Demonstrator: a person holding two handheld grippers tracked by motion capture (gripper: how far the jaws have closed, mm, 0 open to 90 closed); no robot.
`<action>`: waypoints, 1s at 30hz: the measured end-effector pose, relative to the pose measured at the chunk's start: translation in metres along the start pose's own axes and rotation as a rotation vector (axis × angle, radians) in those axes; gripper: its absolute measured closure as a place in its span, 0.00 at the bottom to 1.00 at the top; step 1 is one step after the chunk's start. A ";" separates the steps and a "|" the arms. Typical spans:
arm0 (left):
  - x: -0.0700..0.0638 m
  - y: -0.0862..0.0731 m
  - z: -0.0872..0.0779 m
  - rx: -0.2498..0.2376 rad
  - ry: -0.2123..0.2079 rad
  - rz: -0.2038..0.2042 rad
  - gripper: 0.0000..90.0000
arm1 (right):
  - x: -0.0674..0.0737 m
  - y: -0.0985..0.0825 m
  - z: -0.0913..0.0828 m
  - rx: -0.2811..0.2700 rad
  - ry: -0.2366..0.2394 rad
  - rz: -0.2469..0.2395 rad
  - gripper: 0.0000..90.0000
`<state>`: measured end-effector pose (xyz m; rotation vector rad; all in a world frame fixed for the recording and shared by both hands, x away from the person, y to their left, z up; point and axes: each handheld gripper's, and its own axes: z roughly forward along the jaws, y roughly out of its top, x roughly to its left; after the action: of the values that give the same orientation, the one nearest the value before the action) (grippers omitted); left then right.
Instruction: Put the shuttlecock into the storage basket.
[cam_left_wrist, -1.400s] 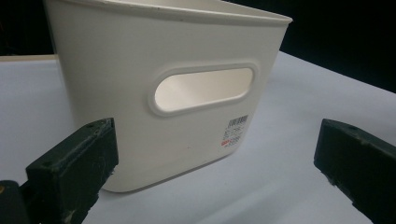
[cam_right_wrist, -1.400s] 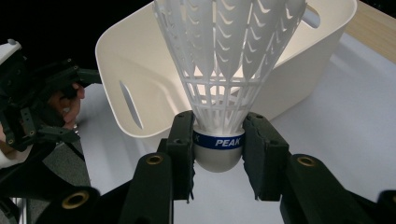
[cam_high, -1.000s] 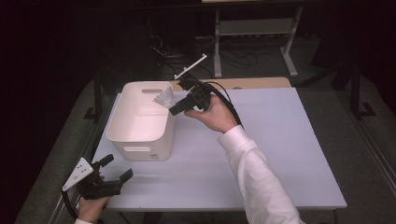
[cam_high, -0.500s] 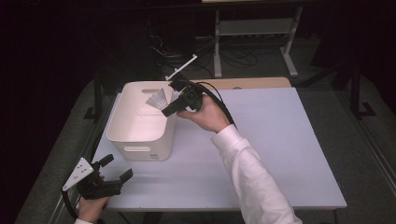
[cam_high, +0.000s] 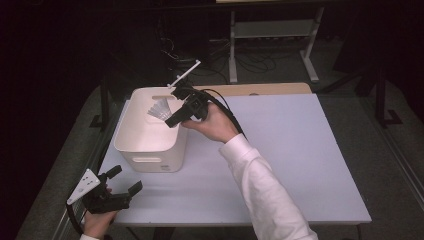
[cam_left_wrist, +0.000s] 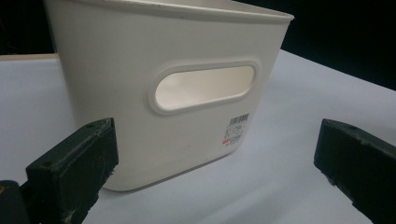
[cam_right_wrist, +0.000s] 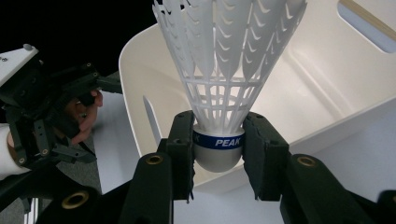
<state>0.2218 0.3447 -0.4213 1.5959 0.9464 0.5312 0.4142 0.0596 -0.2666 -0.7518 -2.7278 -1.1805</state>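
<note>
I have the right gripper (cam_high: 172, 121) over the near-right rim of the one white plastic bin (cam_high: 145, 145) on the pale bench (cam_high: 290, 165), its fingers (cam_right_wrist: 180, 140) pinching the cork base of the single white plastic shuttlecock (cam_right_wrist: 224, 70), skirt pointing away. I judge the carry nearly done; letting go into the bin is left. My left gripper (cam_high: 122, 181) waits at the near-left corner, fingers (cam_left_wrist: 74, 163) spread, holding nothing.

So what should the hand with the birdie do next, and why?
Probably open the jaws and let it drop. The right gripper holds the shuttlecock by its cork, over the open white bin, so it should fall inside. The left gripper waits open near the table's front edge.
</note>
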 end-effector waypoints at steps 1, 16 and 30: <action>0.000 0.000 0.000 0.000 0.000 0.000 0.00 | 0.001 0.001 0.001 0.002 0.002 0.003 0.71; -0.001 0.000 0.000 0.004 0.000 -0.002 0.00 | 0.007 0.008 0.021 0.029 0.028 -0.003 0.71; 0.000 0.000 0.000 -0.001 -0.004 -0.003 0.00 | 0.001 0.010 0.036 0.039 0.029 -0.001 0.49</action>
<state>0.2215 0.3444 -0.4209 1.5937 0.9453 0.5259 0.4222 0.0912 -0.2855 -0.7232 -2.7200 -1.1252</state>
